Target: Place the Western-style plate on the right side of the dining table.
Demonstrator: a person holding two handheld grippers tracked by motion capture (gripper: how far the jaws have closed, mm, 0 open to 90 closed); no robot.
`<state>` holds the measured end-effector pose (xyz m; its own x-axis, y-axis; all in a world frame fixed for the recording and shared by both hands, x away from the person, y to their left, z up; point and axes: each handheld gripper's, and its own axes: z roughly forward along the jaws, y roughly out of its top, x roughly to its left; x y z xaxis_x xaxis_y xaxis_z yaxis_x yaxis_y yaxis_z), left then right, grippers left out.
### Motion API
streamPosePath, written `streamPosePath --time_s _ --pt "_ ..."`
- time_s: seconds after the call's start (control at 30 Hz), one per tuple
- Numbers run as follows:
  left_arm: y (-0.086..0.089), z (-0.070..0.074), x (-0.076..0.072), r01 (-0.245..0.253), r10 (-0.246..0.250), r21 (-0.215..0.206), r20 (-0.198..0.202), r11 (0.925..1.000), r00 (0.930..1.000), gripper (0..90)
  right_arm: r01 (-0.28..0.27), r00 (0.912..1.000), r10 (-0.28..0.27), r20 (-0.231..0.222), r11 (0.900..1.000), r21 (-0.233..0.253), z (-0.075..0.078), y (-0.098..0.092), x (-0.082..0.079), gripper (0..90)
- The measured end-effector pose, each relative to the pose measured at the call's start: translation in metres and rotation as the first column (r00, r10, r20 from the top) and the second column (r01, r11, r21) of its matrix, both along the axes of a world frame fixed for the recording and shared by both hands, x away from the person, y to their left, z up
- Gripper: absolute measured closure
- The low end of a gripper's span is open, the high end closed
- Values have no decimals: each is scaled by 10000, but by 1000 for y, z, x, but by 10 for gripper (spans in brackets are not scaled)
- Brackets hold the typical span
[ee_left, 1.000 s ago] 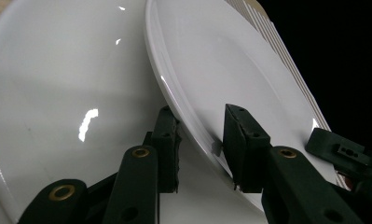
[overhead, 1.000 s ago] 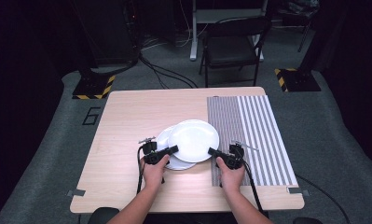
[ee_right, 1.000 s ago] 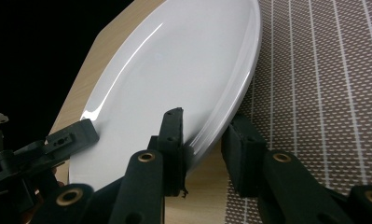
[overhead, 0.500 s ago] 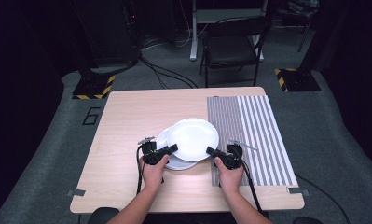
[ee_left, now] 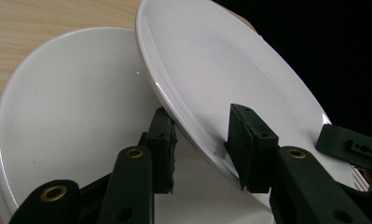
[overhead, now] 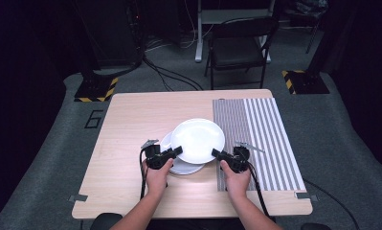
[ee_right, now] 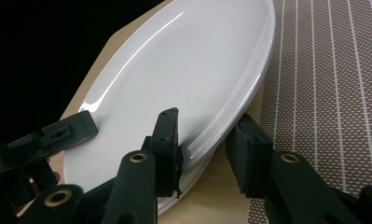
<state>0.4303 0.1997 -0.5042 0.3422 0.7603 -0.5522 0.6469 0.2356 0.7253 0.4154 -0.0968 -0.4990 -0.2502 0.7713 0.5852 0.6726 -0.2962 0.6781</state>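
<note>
Your left gripper (overhead: pixel 177 150) and right gripper (overhead: pixel 216 153) each have jaws straddling opposite rims of the top plate (overhead: pixel 197 140), not fully closed on it. That plate is off the table (overhead: pixel 131 124), above the lower plate (overhead: pixel 168 142) and overlapping it. Since a second ago it has shifted slightly toward the striped mat (overhead: pixel 265 139); lower plate unmoved.
</note>
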Motion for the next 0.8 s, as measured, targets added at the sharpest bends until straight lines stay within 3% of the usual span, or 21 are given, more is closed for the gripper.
streamPosePath --time_s 0.47,0.8 --pt "-2 7 0 142 -150 239 364 9996 9992 619 -527 9982 533 270 9984 -205 6 -6 3 632" --pt "-16 17 -5 119 -139 308 655 9995 9978 618 -705 9961 710 514 9974 -126 15 -20 1 631"
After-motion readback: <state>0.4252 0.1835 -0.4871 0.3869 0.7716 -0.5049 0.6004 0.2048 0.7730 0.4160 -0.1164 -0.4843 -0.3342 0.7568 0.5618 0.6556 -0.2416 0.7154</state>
